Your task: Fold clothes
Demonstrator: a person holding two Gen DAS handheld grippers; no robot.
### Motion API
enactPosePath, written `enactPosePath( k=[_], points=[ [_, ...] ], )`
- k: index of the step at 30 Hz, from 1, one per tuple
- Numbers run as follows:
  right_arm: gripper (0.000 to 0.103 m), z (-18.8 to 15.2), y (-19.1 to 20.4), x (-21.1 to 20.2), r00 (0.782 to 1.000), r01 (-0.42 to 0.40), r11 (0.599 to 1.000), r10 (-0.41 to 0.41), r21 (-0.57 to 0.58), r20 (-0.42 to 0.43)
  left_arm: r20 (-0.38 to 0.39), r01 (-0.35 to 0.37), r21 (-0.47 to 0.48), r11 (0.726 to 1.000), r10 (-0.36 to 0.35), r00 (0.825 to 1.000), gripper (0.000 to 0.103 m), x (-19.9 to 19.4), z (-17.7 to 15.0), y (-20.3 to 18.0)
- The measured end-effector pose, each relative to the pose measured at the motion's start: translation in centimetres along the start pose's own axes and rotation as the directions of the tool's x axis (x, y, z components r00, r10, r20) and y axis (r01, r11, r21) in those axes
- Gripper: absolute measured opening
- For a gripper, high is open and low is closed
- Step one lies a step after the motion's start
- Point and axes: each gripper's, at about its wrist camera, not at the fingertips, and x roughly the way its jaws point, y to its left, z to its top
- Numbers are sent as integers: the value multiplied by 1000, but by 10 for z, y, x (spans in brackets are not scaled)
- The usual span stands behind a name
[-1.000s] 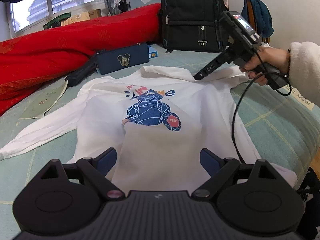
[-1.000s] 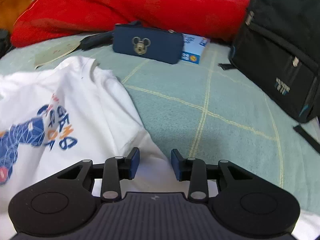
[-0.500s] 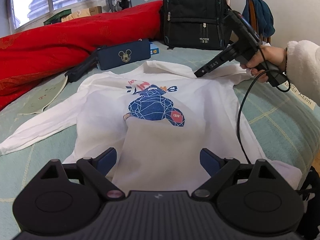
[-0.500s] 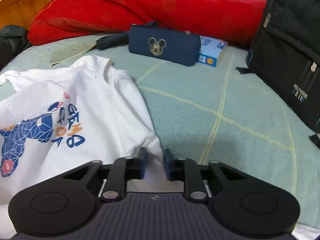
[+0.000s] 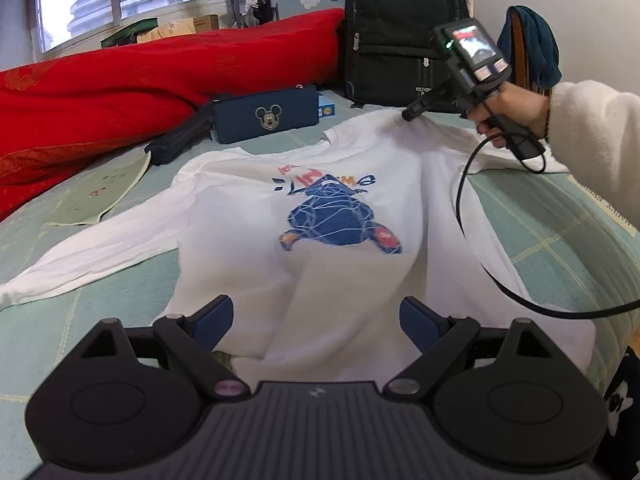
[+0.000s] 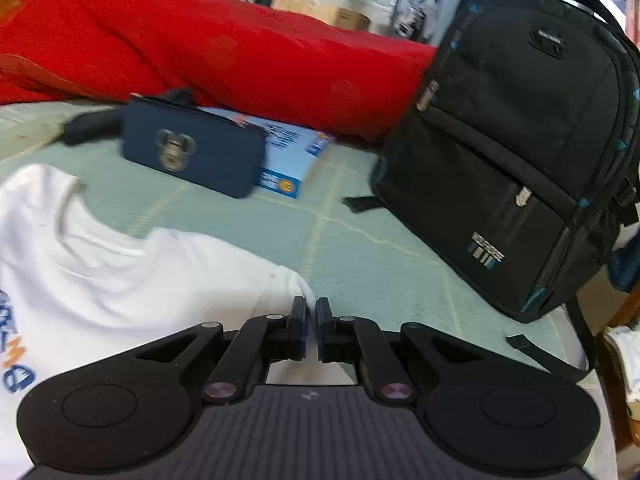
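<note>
Shirt (image 5: pixel 320 248), white, long-sleeved, blue print on the chest, lies face up on the green checked bed (image 5: pixel 560 232). Its long axis runs from the hem, just in front of our left gripper (image 5: pixel 316 316), up to the collar at the far end near the black backpack (image 5: pixel 400 32). One sleeve (image 5: pixel 92 256) trails flat toward the left of the left wrist view; the opposite shoulder is raised off the bed.

That raised shoulder is in our right gripper (image 6: pixel 311 316): the jaws stand nearly together with a peak of white cloth pinched between them, and in the left wrist view the cloth tents up to the gripper's tip. We judge this a hold on the shoulder, though the right wrist view is blurred.

The left gripper's jaws stand wide apart, holding nothing, with the hem lying between and just beyond them. It is the nearer one to the hem; the right is the nearer one to the collar end.

Relation that matters: the held shoulder lies at the right edge of the body, and the fold line would run parallel to the long axis. We judge the next move carries that edge across toward the print.

Beyond the collar: navy pouch (image 5: pixel 266 118) with a mouse emblem, a blue box (image 6: pixel 288 152) behind it, red quilt (image 5: pixel 140 80) along the back
</note>
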Motion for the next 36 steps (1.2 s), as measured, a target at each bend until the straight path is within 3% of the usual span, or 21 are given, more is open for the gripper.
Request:
enactPosePath(
  k=[3, 7, 13, 17, 21, 26, 33, 36],
  points=[
    [8, -4, -3, 21, 997, 0, 999, 4, 47, -76, 4, -1, -5, 1000, 1, 1000, 90, -2, 0, 3],
    [18, -10, -13, 4, 996, -64, 986, 72, 155, -48, 11, -2, -17, 1000, 2, 1000, 90, -7, -1, 9],
    [51, -21, -20, -65, 981, -183, 957, 192, 225, -17, 12, 2, -18, 1000, -1, 1000, 90, -19, -3, 9],
    [72, -51, -7, -126, 962, -263, 938, 272, 227, -10, 7, -2, -13, 1000, 2, 1000, 90, -31, -9, 10],
    [79, -91, 17, -173, 933, -338, 906, 357, 256, -33, -19, -17, -7, 1000, 17, 1000, 93, -42, -20, 9],
    [86, -146, 53, -225, 893, -421, 850, 450, 318, -22, -45, -15, -12, 1000, 14, 999, 93, -55, -37, 6],
    [95, -211, 87, -260, 801, -540, 677, 595, 501, 59, -58, -4, -21, 1000, 3, 998, 93, -69, -53, 0],
    [102, -226, 101, -259, 789, -563, 639, 605, 525, 109, -64, 5, -18, 1000, -6, 998, 93, -72, -60, -3]
  ],
)
